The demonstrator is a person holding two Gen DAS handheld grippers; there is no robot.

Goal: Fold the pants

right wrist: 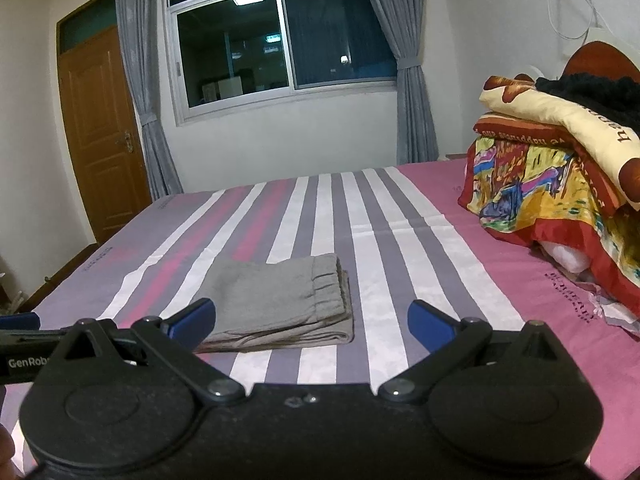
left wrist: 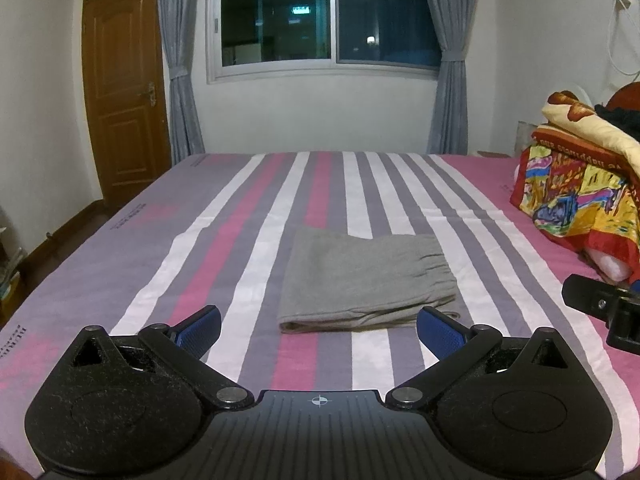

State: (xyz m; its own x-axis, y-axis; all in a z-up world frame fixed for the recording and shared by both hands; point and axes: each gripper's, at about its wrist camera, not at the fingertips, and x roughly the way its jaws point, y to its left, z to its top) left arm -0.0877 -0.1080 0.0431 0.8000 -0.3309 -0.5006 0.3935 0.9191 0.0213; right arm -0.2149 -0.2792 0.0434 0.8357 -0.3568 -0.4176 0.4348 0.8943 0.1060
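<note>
The grey pants (left wrist: 366, 280) lie folded into a compact stack on the striped bed sheet (left wrist: 224, 240), waistband to the right. They also show in the right wrist view (right wrist: 276, 304). My left gripper (left wrist: 319, 330) is open and empty, held just in front of the pants' near edge. My right gripper (right wrist: 310, 326) is open and empty, a little to the right of the pants and nearer than them. Part of the right gripper shows at the right edge of the left wrist view (left wrist: 604, 304).
A pile of colourful quilts and pillows (left wrist: 580, 184) sits at the bed's right side, also in the right wrist view (right wrist: 560, 168). A wooden door (left wrist: 124, 92), a window (left wrist: 324, 16) and grey curtains stand beyond the bed.
</note>
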